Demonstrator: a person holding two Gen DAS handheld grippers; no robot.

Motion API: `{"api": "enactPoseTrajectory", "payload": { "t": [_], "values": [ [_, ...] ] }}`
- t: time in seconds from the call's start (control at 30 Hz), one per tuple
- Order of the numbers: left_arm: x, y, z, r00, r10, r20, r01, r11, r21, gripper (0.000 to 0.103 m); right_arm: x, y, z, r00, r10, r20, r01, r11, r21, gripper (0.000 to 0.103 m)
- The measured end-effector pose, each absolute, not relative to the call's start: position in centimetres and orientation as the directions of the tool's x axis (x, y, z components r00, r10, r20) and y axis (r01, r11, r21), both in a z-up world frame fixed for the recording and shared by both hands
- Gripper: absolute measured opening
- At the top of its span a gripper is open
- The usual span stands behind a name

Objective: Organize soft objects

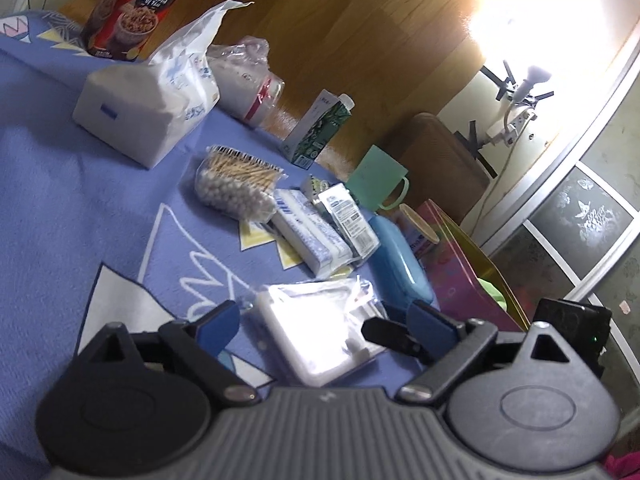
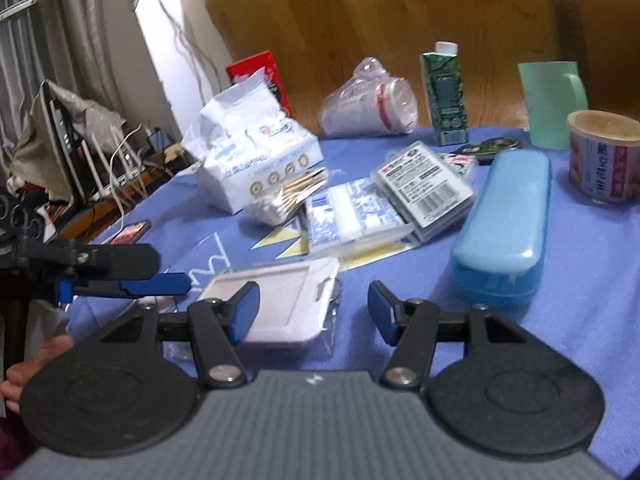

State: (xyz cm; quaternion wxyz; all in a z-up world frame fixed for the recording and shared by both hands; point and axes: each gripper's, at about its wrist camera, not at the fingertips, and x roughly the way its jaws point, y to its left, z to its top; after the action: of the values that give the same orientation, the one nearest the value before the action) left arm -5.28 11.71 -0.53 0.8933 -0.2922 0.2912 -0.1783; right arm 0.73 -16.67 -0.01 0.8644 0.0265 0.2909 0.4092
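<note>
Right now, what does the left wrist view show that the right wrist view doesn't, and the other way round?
Only the left wrist view shows the pink gift bag past the table edge. Only the right wrist view shows the full printed can and the cluttered corner with white cables. Both share the white plastic-wrapped pack lying between open tools, the blue case, the cotton swabs and the tissue pack.

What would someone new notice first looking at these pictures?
Probably the white packet in clear plastic lying on the blue cloth between the open right gripper and open left gripper. Behind it sit a blue case, a bag of cotton swabs and a tissue pack.
</note>
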Motion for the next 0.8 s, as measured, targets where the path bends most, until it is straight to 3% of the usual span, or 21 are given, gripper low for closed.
{"api": "enactPoseTrajectory", "payload": {
  "t": [0.2, 0.47, 0.8],
  "values": [
    [-4.8, 11.3, -1.0, 0.754, -0.495, -0.432, 0.147, 0.768, -0.623, 0.094, -0.3, -15.4, -0.3, 0.474, 0.711, -0.519, -0.755, 0.631, 0.175, 0.085],
    [-4.7, 10.1, -1.0, 0.752, -0.49, -0.44, 0.155, 0.782, -0.604, 0.092, -2.3, -13.9, -0.2, 0.488, 0.695, -0.528, -0.796, 0.603, 0.057, 0.081],
    [-4.5, 8.9, -0.8, 0.729, -0.514, -0.452, 0.176, 0.779, -0.601, 0.092, -4.4, -14.8, 0.1, 0.491, 0.712, -0.503, -0.797, 0.6, 0.071, 0.08]
  ]
}}
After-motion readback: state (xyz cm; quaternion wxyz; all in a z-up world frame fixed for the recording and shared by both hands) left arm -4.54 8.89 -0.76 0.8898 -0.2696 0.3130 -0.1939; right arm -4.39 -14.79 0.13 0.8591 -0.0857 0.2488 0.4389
